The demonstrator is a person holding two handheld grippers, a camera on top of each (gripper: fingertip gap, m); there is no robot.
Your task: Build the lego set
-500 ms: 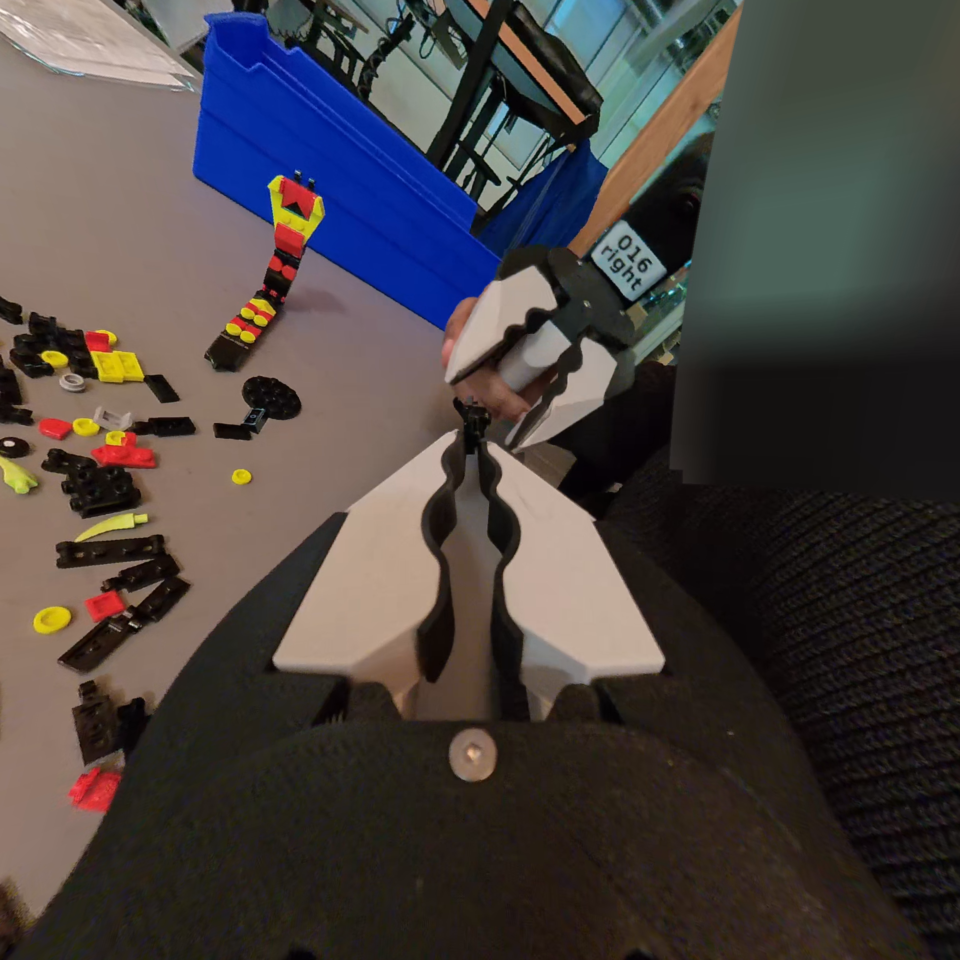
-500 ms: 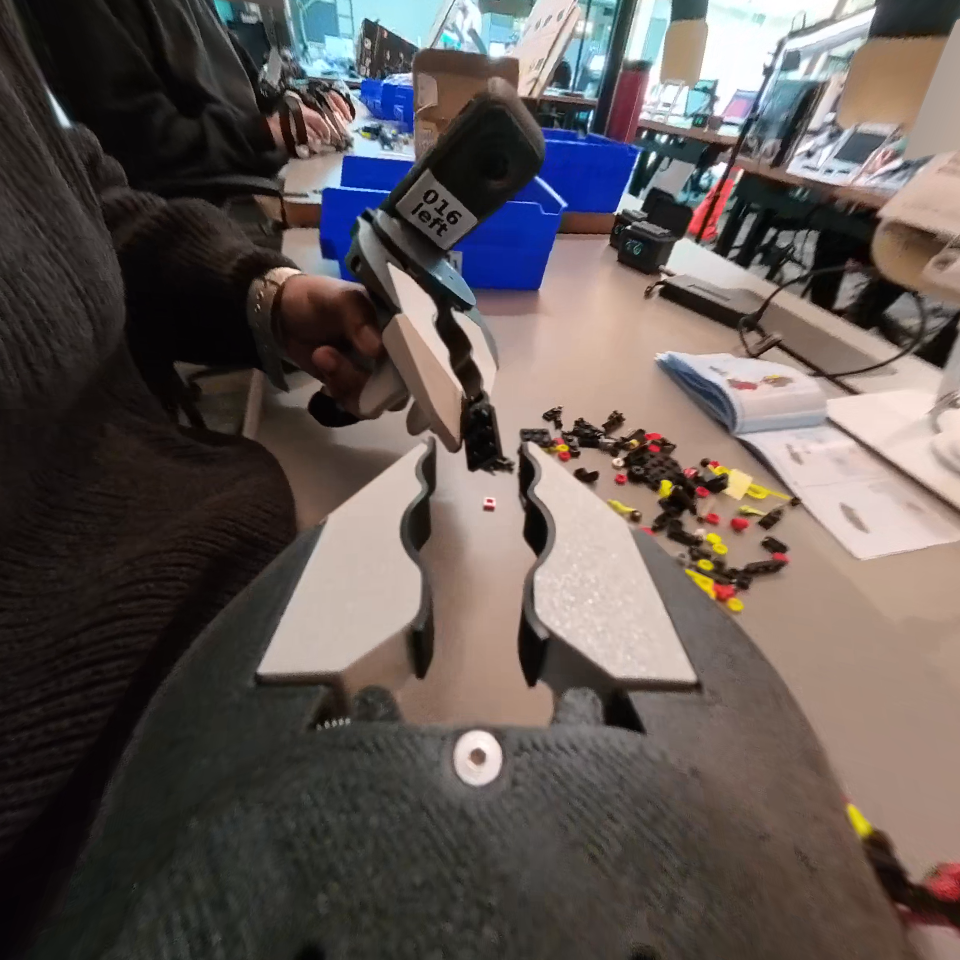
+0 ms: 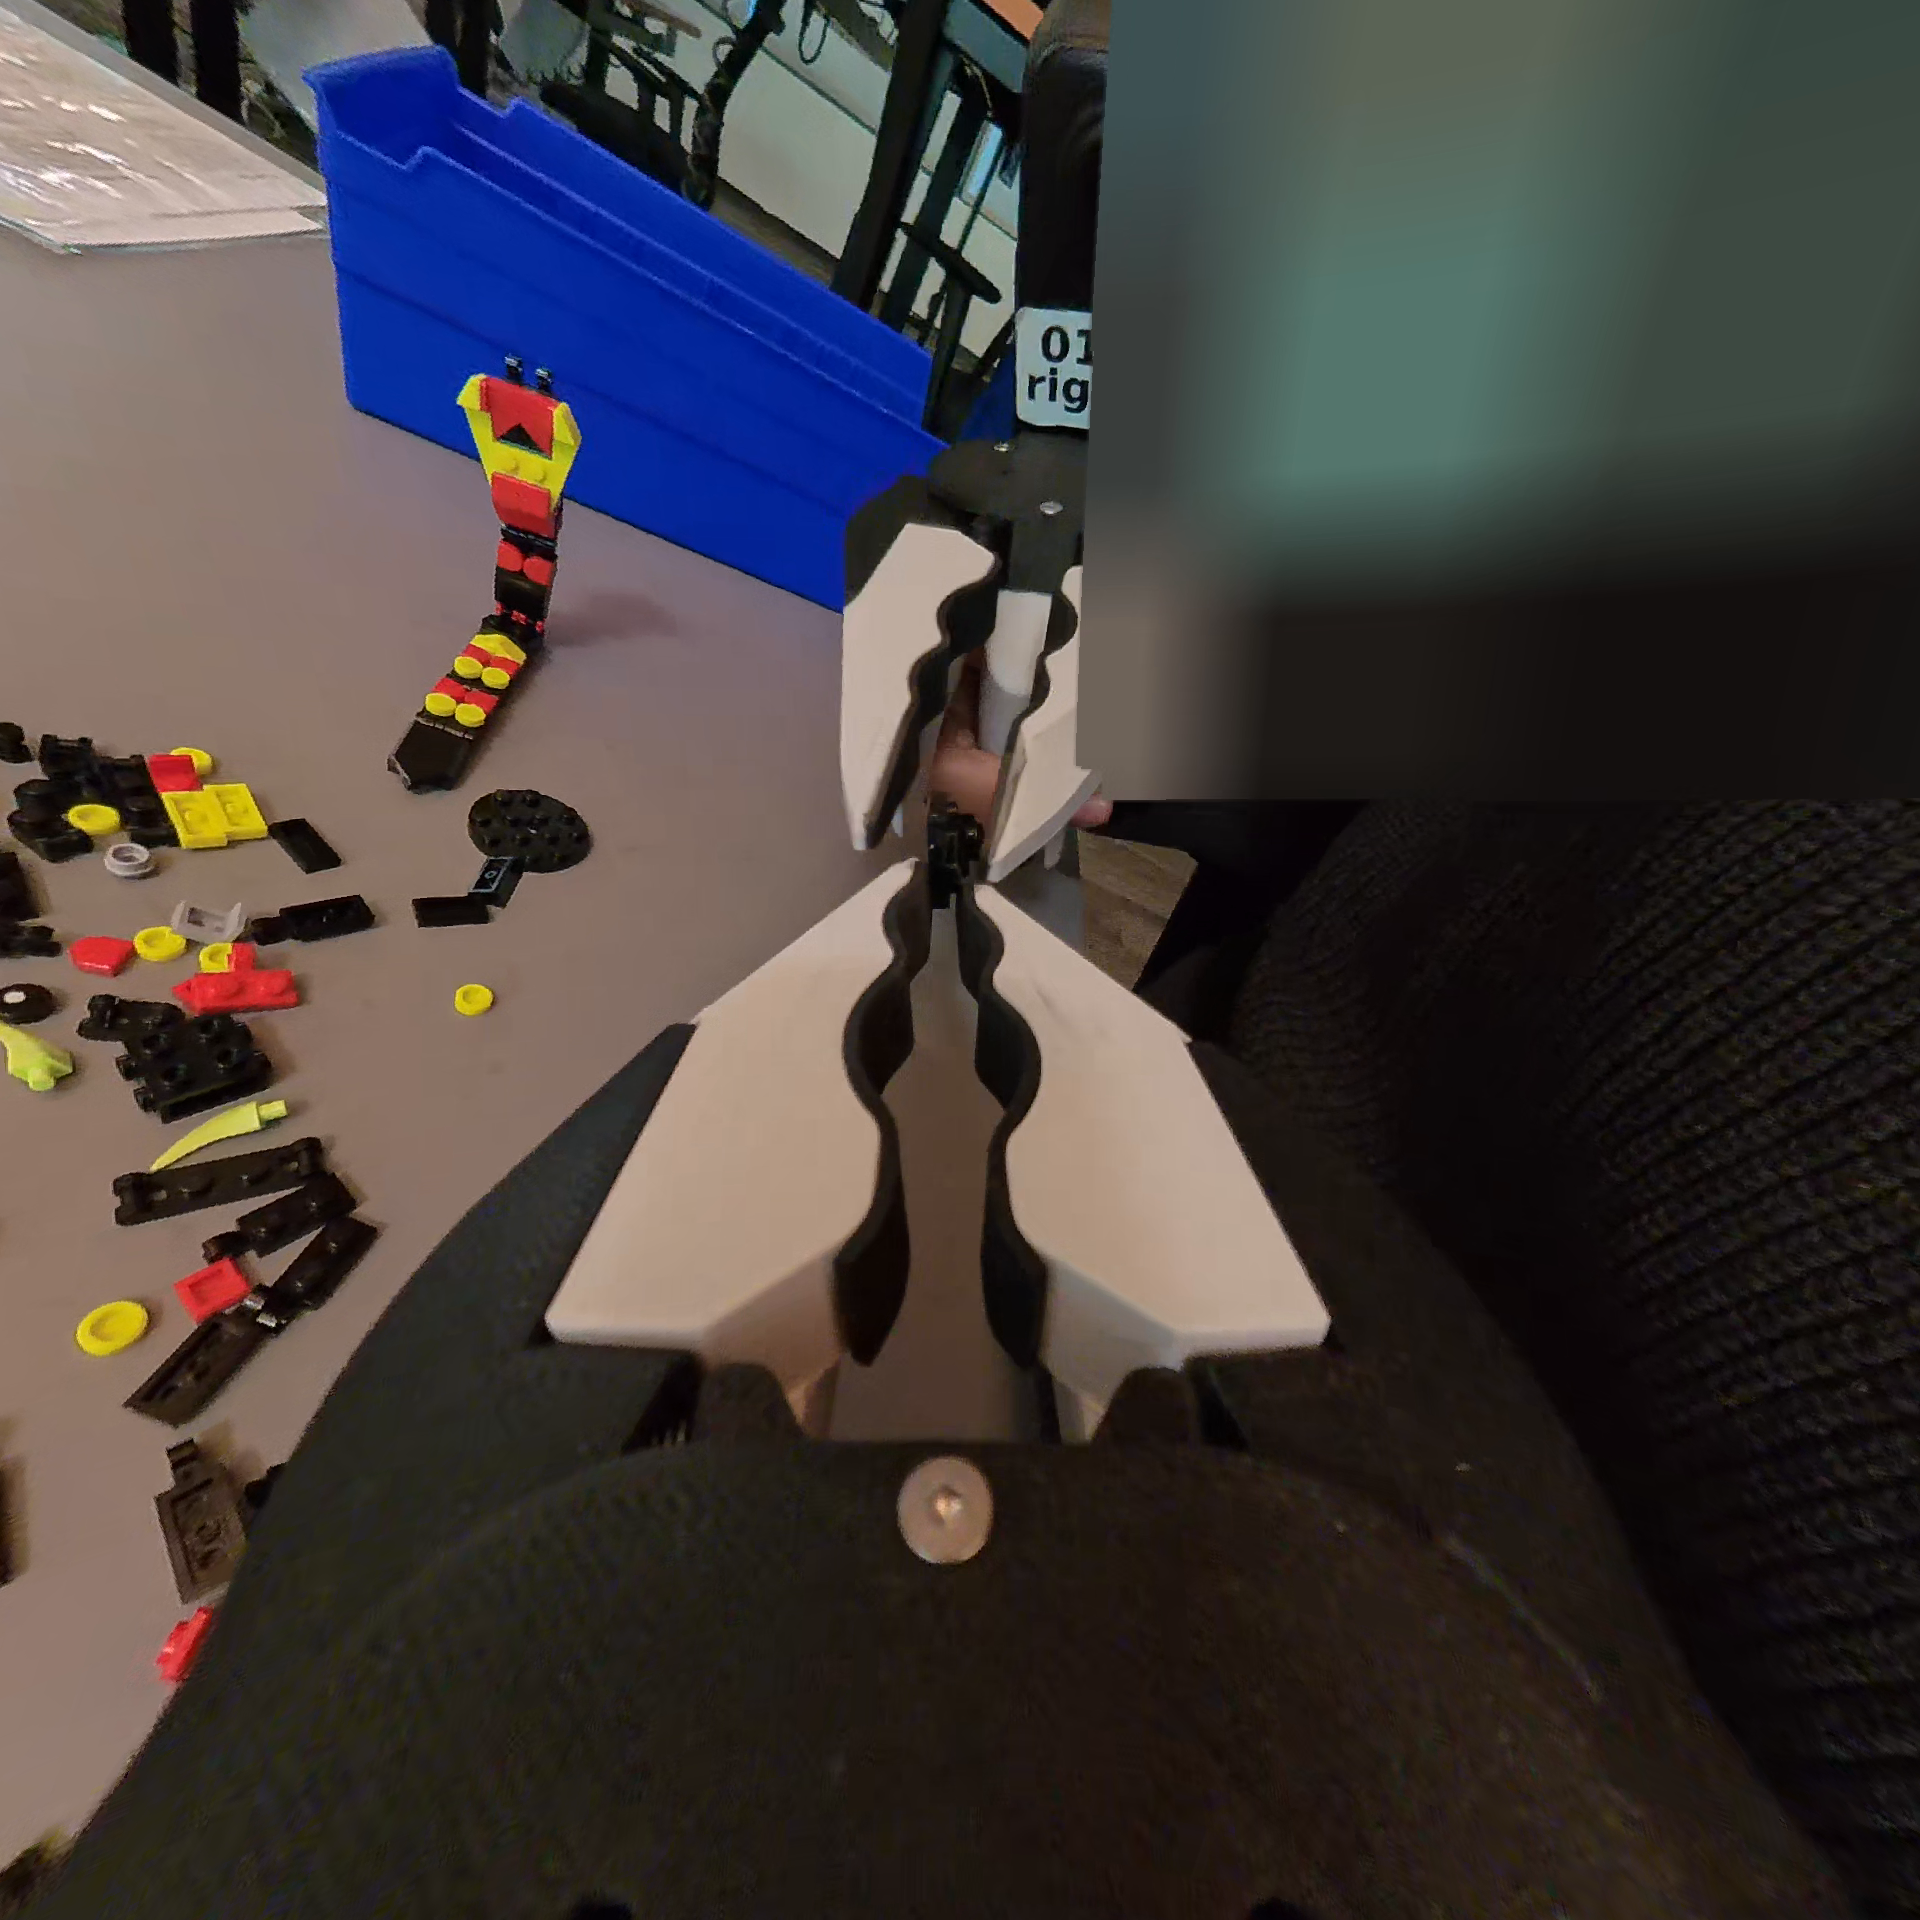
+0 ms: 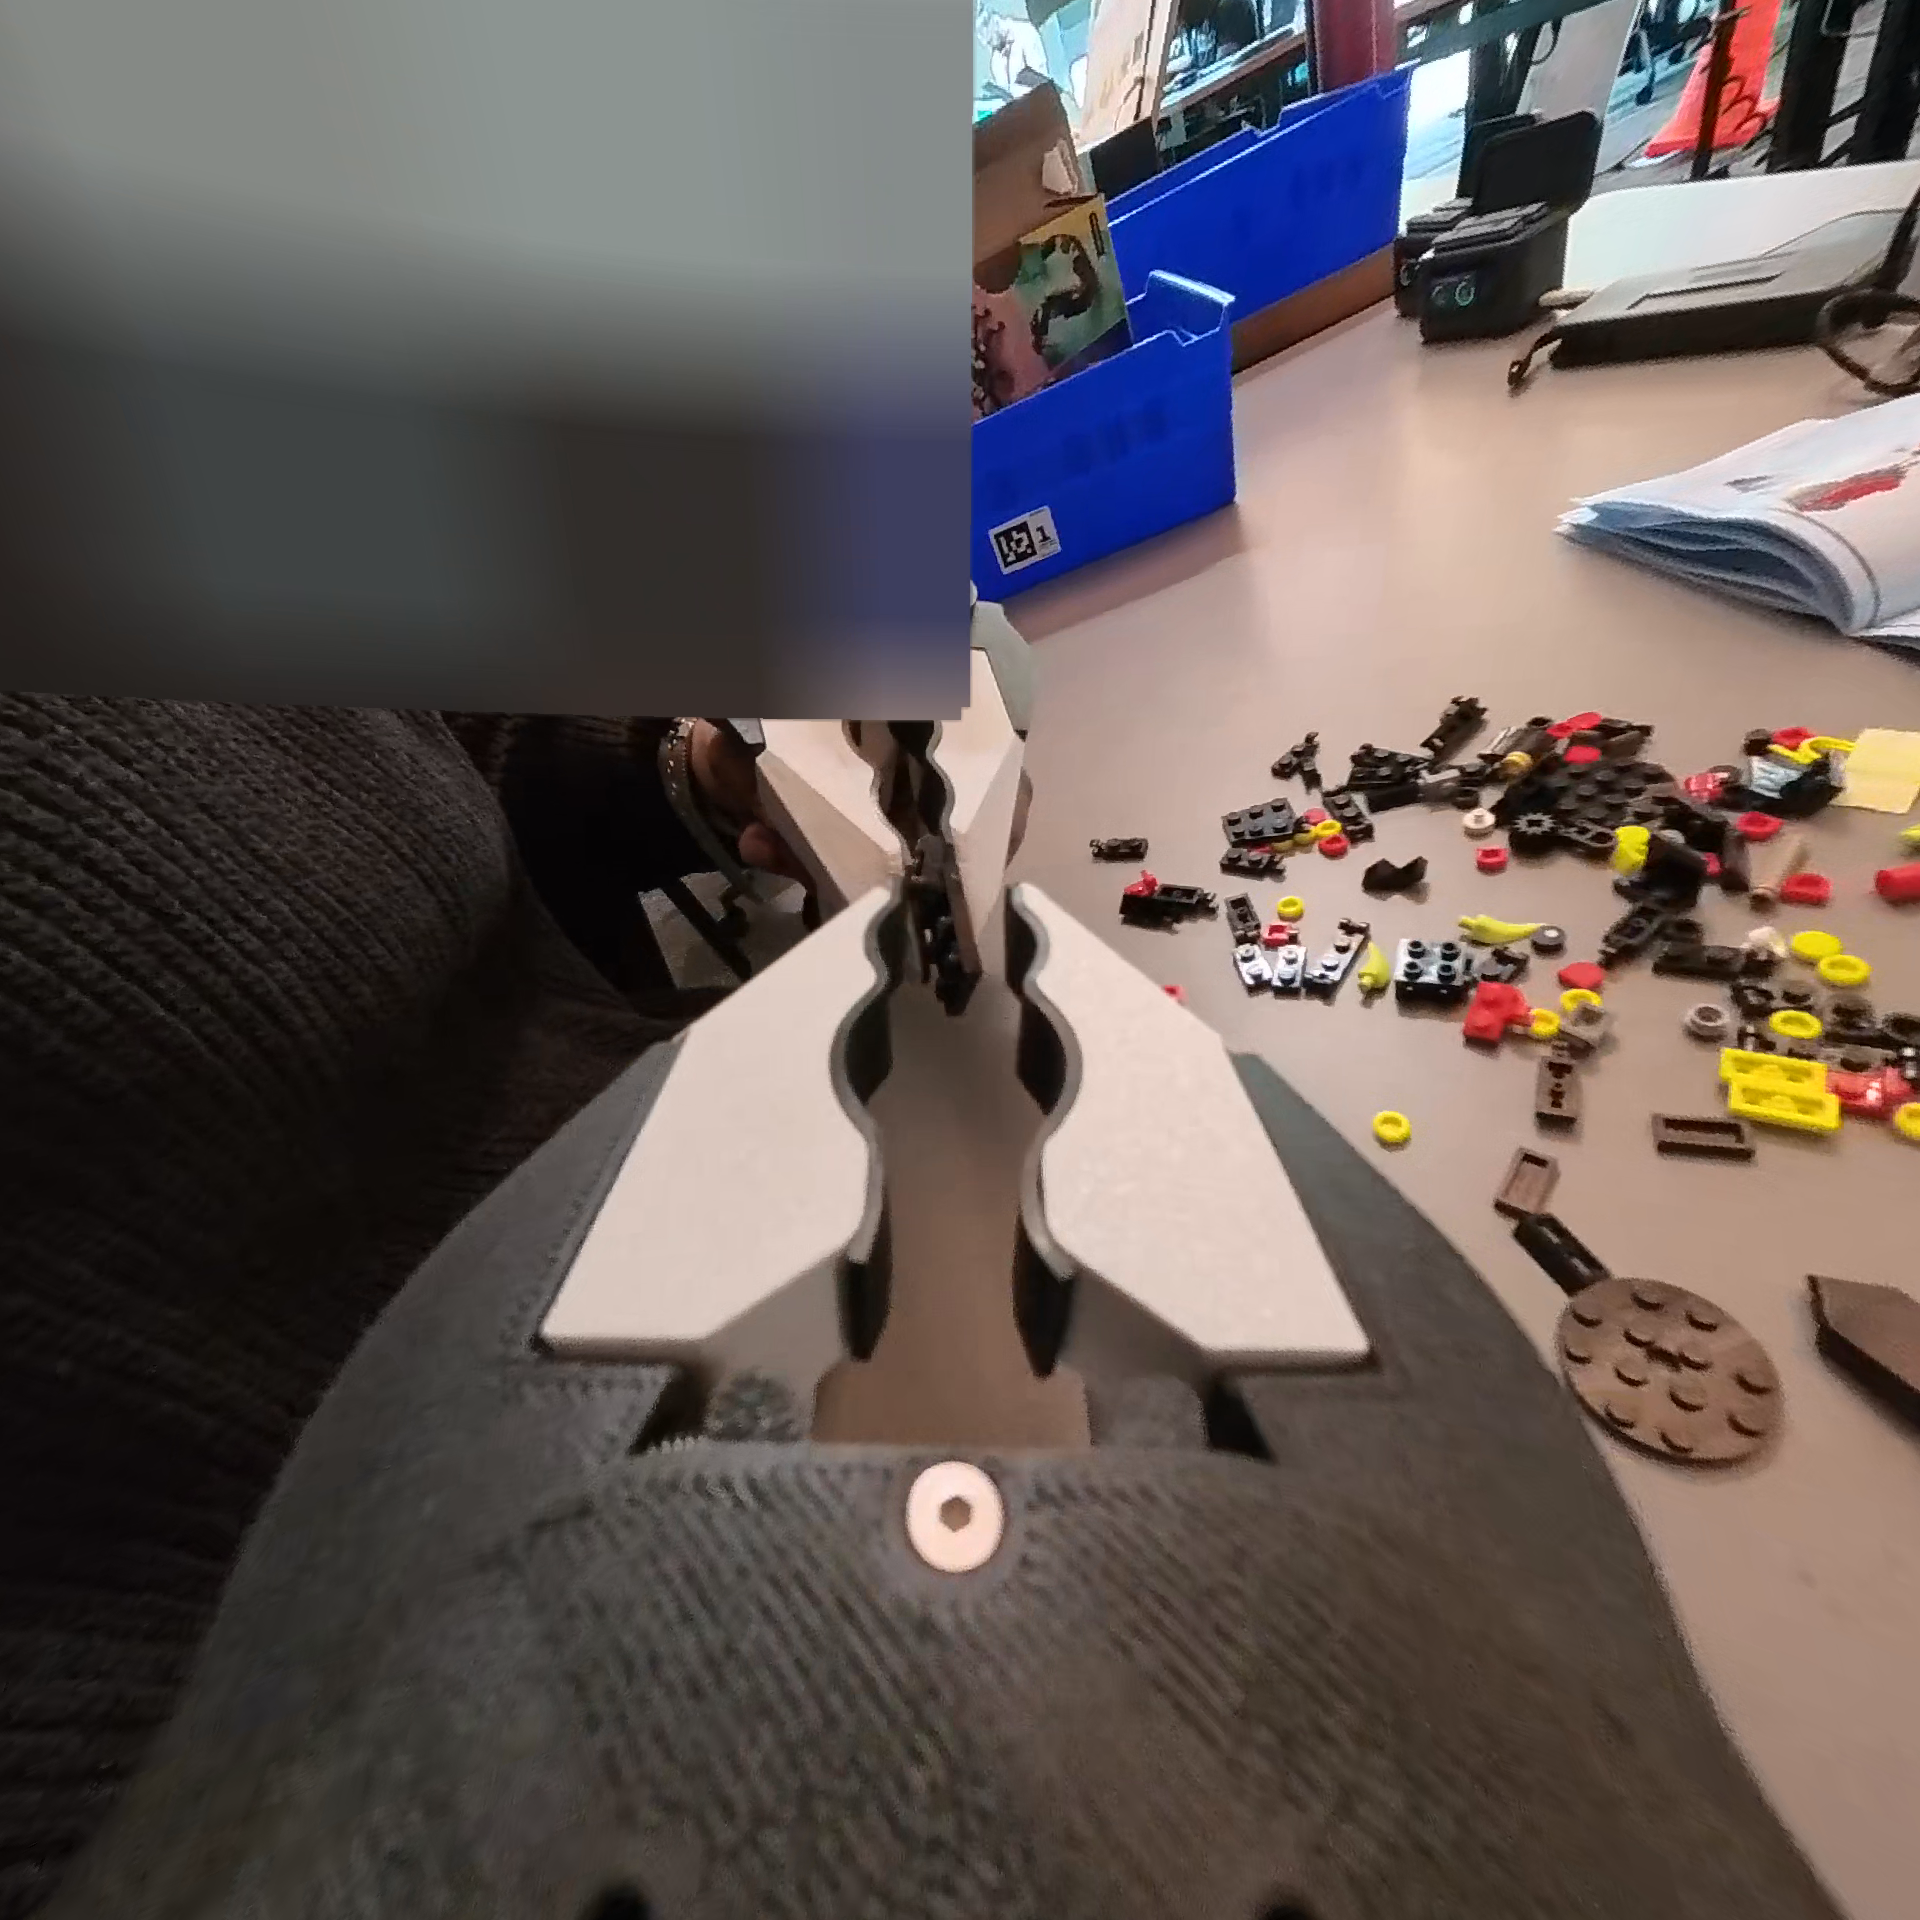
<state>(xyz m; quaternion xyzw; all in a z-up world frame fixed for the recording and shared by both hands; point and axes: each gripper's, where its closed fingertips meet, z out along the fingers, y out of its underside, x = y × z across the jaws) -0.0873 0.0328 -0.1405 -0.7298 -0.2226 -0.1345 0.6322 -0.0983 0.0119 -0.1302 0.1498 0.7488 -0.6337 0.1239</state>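
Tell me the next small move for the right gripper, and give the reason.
Probably close the right gripper gently on the small black piece. In the right wrist view its jaws stand open with the piece hanging between the fingertips, while the left gripper is shut on the piece's other end. Both are held above the table, so a second grip seems needed before pressing or twisting anything.

The right hand-held gripper (image 3: 951, 831) was partly covered by a blurred patch in the left wrist view. The small black lego piece (image 3: 948, 844) was too small for its shape to be told. The open white instruction booklet (image 4: 1766, 520) was cut off by the right wrist view's right edge.
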